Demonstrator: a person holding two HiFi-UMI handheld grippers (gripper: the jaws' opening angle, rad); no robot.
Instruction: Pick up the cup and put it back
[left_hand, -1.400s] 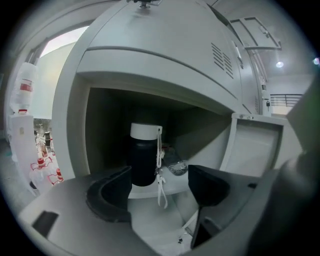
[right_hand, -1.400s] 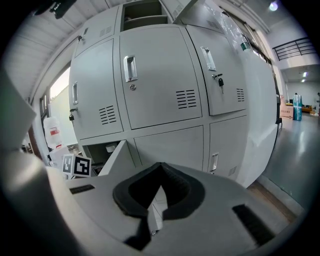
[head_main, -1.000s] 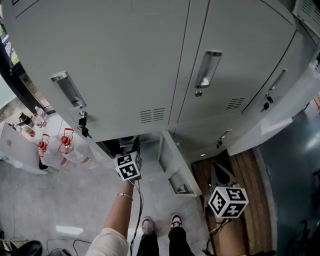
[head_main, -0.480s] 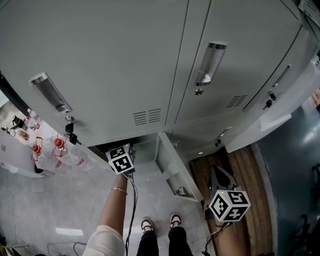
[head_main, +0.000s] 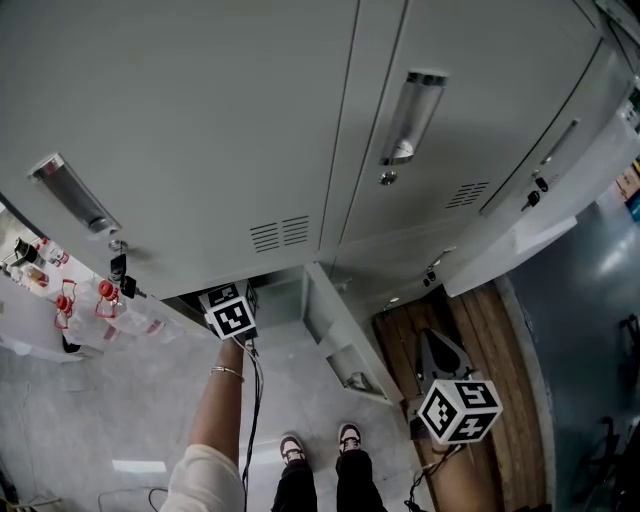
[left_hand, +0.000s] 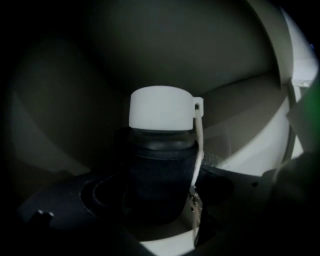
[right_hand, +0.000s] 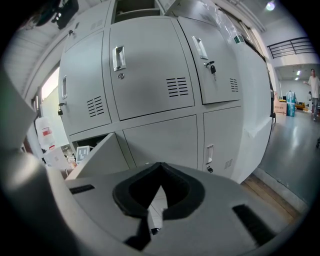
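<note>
The cup (left_hand: 160, 170) is dark with a white lid (left_hand: 161, 107) and a white strap on its right side. It stands upright inside a dim locker compartment. My left gripper (left_hand: 161, 210) is open around it; its jaws have just been opening, with the cup between them and a gap on the left side. In the head view only the left gripper's marker cube (head_main: 229, 312) shows, at the mouth of the open compartment. My right gripper (right_hand: 152, 215) is shut on nothing, low at the right (head_main: 438, 352), apart from the lockers.
Grey metal lockers (head_main: 250, 130) fill the view, with handles and keys on their doors. The open compartment's door (head_main: 335, 330) swings out toward the person's feet (head_main: 315, 445). Bottles with red caps (head_main: 100, 300) stand at the left. A wooden strip of floor (head_main: 500, 350) lies at the right.
The left gripper's cube has moved up and left in the head view, further into the open compartment. The right gripper has kept its place.
</note>
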